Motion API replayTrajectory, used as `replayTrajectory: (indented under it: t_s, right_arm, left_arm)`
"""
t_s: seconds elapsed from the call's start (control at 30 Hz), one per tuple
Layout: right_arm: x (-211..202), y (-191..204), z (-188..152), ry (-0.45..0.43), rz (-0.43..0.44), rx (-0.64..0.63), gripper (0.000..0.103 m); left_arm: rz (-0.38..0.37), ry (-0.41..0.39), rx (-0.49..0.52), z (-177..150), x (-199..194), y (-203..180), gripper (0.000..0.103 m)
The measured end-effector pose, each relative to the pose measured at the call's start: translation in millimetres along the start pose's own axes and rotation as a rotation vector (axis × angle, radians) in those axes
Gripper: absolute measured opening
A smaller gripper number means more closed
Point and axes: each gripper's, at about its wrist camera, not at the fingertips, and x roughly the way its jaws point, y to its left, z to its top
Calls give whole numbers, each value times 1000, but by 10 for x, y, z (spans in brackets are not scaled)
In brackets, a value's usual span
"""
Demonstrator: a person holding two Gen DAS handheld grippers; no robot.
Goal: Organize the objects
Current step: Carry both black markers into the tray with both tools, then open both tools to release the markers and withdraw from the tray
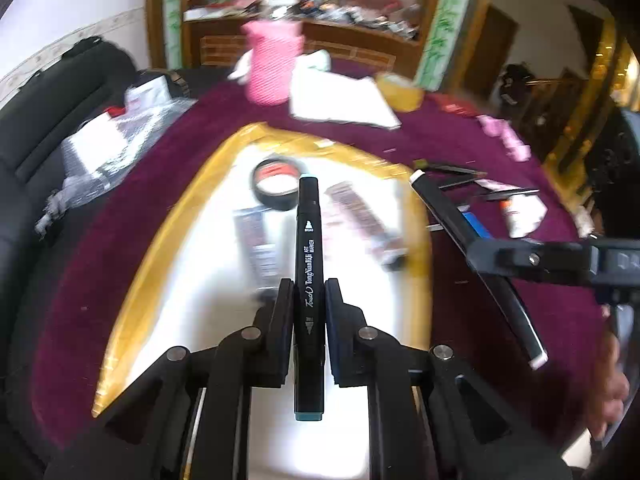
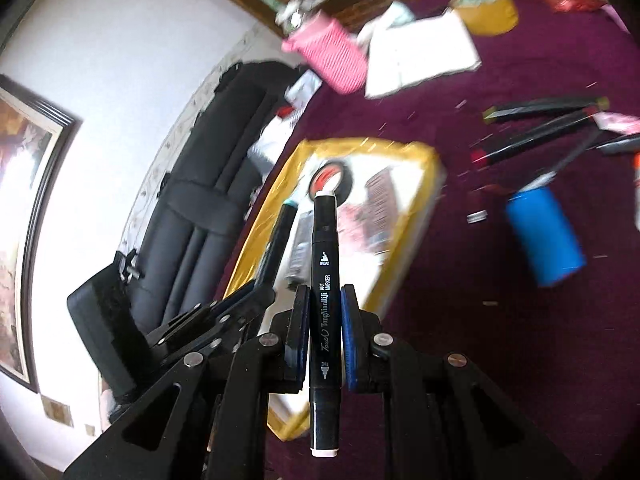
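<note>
**Two art markers in hand above the gold-rimmed tray**

The left gripper (image 1: pixel 308 300) has its fingers closed on a teal-capped art marker (image 1: pixel 308 264), barrel pointing straight ahead, its rear cap jutting out behind the pads. The right gripper (image 2: pixel 325 312) likewise pinches a white-capped art marker (image 2: pixel 325 280) about mid-barrel. Both markers hang over the gold-rimmed tray (image 1: pixel 168 220), the landmark here, which lies on a maroon tabletop (image 1: pixel 460 140).

The step in hand looks like carrying: each marker is lifted and seems bound for a resting place, either the tray or the pink ribbed holder (image 1: pixel 272 68) standing beyond the tray's far edge. Which is meant cannot be told. The next move would call for lowering each marker level, then parting the fingers only once the barrel is supported.

Inside the tray, a black tape roll (image 1: pixel 276 184) sits near the far rim, with two dark printed packets (image 1: pixel 360 216) nearer. The white floor on the near side of these offers the open room. The tray's raised gold rim is the edge to clear on the way down.

Right of the tray, more markers (image 2: pixel 544 108) and a blue cylinder (image 2: pixel 544 236) lie scattered. Beyond the tray, a white booklet (image 1: pixel 344 100) and a yellow tape roll (image 1: pixel 400 92) flank the holder. With the two grippers close together, they risk crossing.
</note>
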Motion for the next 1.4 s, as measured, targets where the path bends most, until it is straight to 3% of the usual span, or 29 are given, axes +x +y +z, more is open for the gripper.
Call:
replayTrajectory:
  t_s: [0.13, 0.3, 0.6, 0.7, 0.73, 0.8, 0.87, 0.9, 1.03, 1.13, 1.3, 1.4]
  right_arm:
    - [541, 147, 28, 76, -12, 26, 13]
    - [950, 241, 8, 123, -69, 28, 13]
    - [1142, 363, -9, 117, -148, -26, 14]
    - [1118, 407, 2, 100, -161, -50, 22]
    - [1075, 431, 12, 84, -173, -67, 25]
    - [973, 472, 23, 52, -183, -93, 41]
    - [794, 467, 21, 17, -165, -101, 54]
    - [639, 449, 11, -10, -151, -112, 57]
    - [168, 353, -44, -95, -189, -168, 60]
    - [-256, 54, -87, -161, -257, -158, 64]
    - [-1057, -864, -128, -269, -383, 16, 64]
    - [-1527, -1374, -194, -334, -431, 125, 64]
  left_arm:
    - [49, 52, -35, -5, 196, 287, 13]
    - [64, 97, -52, -52, 331, 367, 13]
    - [-14, 104, -144, -46, 327, 558, 14]
    - [-40, 106, -172, -42, 274, 598, 20]
    - [-49, 102, -187, -39, 242, 618, 23]
    - [-78, 94, -220, -37, 166, 652, 34]
    - [-116, 83, -256, -41, 63, 656, 54]
    - [-131, 71, -262, -43, 11, 633, 54]
    - [-173, -14, -204, -37, -312, 325, 55]
    - [-215, -82, -131, -30, -541, -41, 63]
    - [-330, -158, -5, -16, -740, -737, 77]
    - [-314, -210, 54, -41, -814, -1148, 79]
